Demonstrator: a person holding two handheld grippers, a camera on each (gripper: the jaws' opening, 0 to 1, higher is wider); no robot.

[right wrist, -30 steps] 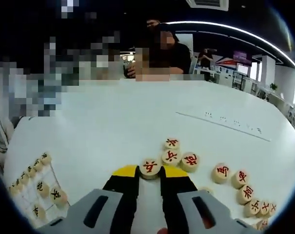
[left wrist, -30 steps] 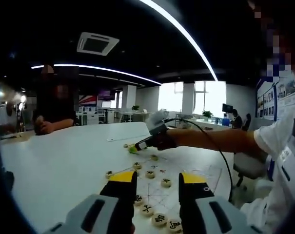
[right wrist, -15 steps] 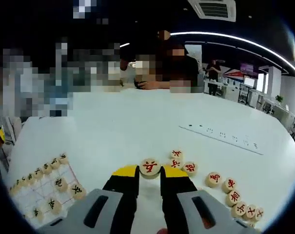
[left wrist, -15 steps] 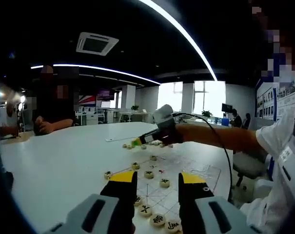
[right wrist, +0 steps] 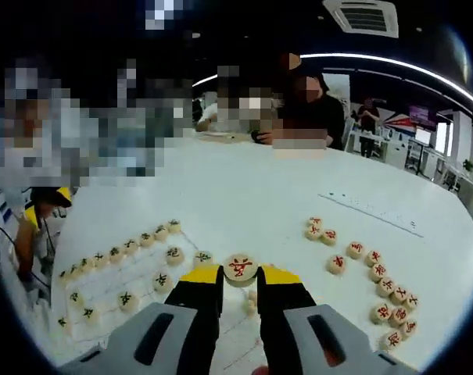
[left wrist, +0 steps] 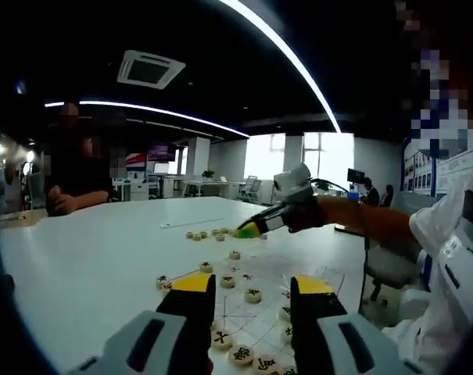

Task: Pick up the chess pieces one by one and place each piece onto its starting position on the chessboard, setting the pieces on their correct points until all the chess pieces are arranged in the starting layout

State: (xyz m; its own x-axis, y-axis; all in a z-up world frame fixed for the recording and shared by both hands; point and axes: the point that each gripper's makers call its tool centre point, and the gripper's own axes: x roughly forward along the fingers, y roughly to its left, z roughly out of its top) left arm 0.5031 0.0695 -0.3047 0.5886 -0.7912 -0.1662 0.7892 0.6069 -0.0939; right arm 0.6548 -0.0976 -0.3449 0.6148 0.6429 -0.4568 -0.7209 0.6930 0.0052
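My right gripper [right wrist: 241, 276] is shut on a round wooden chess piece [right wrist: 241, 267] with a red character, held above the near edge of the chessboard [right wrist: 103, 291]. Several black-lettered pieces [right wrist: 128, 247] line the board's far rows. Loose red-lettered pieces [right wrist: 374, 275] lie in a curved row on the table to the right. In the left gripper view, my left gripper [left wrist: 252, 286] stands open with nothing between its fingers, low over the chessboard [left wrist: 261, 326] and its black pieces [left wrist: 252, 295]. The right gripper [left wrist: 250, 228] reaches in from the right, above the table.
The white table [right wrist: 244, 187] is large and round. A thin strip [right wrist: 373, 213] lies past the loose pieces. People sit at the far side [right wrist: 299, 117]. A person's arm and cable [left wrist: 361, 223] cross the right of the left gripper view.
My right gripper has lifted the red piece off the loose pile and carried it left to the board. The left gripper stayed open and shifted only slightly.
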